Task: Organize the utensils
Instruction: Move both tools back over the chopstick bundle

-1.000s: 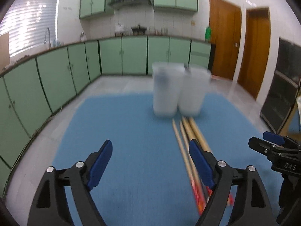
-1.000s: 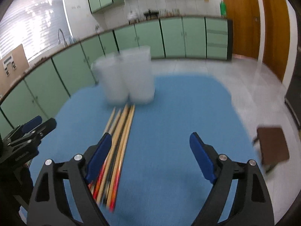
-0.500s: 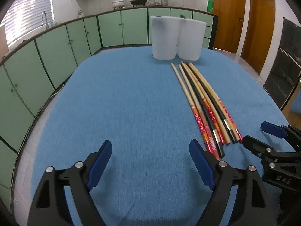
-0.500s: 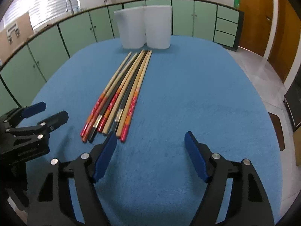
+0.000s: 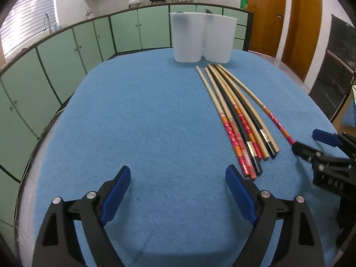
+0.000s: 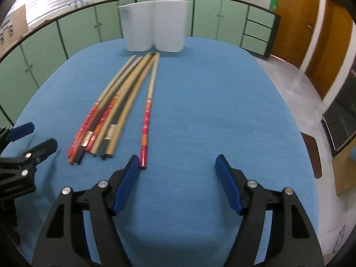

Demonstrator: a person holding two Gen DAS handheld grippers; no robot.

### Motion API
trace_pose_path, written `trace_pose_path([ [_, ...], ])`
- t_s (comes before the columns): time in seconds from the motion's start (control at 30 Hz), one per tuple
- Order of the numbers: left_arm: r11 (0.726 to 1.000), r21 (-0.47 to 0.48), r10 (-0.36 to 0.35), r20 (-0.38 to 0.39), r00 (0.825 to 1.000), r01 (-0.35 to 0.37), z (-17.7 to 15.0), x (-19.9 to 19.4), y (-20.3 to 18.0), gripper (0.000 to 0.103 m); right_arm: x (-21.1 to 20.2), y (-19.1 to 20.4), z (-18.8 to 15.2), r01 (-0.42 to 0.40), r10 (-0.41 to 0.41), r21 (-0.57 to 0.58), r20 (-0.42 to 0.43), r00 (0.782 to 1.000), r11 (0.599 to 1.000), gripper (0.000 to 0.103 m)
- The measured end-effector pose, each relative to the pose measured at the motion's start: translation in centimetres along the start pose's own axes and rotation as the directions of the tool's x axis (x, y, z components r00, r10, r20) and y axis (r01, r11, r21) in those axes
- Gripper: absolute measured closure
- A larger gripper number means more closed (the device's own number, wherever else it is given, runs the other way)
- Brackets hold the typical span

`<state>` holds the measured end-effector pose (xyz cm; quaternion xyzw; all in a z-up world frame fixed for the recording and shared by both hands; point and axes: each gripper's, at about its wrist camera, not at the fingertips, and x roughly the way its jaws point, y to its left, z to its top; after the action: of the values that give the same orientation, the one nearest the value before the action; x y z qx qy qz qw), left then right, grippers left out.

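Several long chopsticks (image 5: 235, 113) lie in a bundle on the blue cloth, tips toward two white holders (image 5: 202, 37) at the far edge. In the right wrist view the bundle (image 6: 111, 111) lies left of centre, and one red-handled chopstick (image 6: 148, 109) lies apart from it, its end touching or just beside my right gripper's left fingertip (image 6: 131, 166). The holders (image 6: 154, 33) stand behind. My left gripper (image 5: 178, 178) is open and empty, left of the bundle. My right gripper (image 6: 178, 166) is open and empty.
The blue cloth (image 5: 144, 122) covers a rounded table. Green kitchen cabinets (image 5: 66, 51) run behind and to the left. Wooden doors (image 5: 304, 22) stand at the right. A dark cabinet (image 6: 340, 122) is beside the table's right edge.
Both grippers pulled back toward the table's near edge and lowered. One red-handled chopstick now lies apart from the bundle, at my right gripper's left finger.
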<state>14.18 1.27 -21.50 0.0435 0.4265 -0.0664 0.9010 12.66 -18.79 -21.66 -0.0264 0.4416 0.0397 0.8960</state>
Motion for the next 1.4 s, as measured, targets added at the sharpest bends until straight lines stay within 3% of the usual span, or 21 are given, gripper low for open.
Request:
trace_pose_path([
  [0.3,0.999,0.021,-0.04,-0.028,0.999,0.041,0.2,0.5,-1.7,0.018,-0.1,-0.3,0.0,-0.024,0.024,0.016,0.007,1.0,1.0,0.035],
  [0.6,0.997,0.003,-0.08,-0.001,0.997,0.08,0.4,-0.4,-1.9,0.018,0.0,-0.4,0.1,-0.029,0.029,0.018,0.004,1.0,0.999,0.034],
  [0.77,0.998,0.034,-0.052,-0.02,0.998,0.053,0.2,0.2,-2.3,0.018,0.0,-0.3,0.1,-0.03,0.03,0.02,0.004,1.0,0.999,0.034],
  [1.07,1.0,-0.011,-0.015,-0.031,0.999,0.014,0.2,0.4,-0.8,0.017,0.2,-0.2,0.2,-0.032,0.032,0.02,0.004,0.999,0.999,0.034],
  [1.23,1.0,-0.004,-0.018,-0.026,1.0,0.018,0.2,0.4,-1.1,0.018,0.4,0.3,0.3,-0.029,0.029,-0.002,-0.009,1.0,1.0,0.027],
  [1.4,1.0,-0.013,-0.021,-0.03,0.999,0.021,0.5,0.8,-1.2,0.018,0.5,0.2,0.3,-0.037,0.037,-0.002,-0.008,0.999,0.999,0.026],
])
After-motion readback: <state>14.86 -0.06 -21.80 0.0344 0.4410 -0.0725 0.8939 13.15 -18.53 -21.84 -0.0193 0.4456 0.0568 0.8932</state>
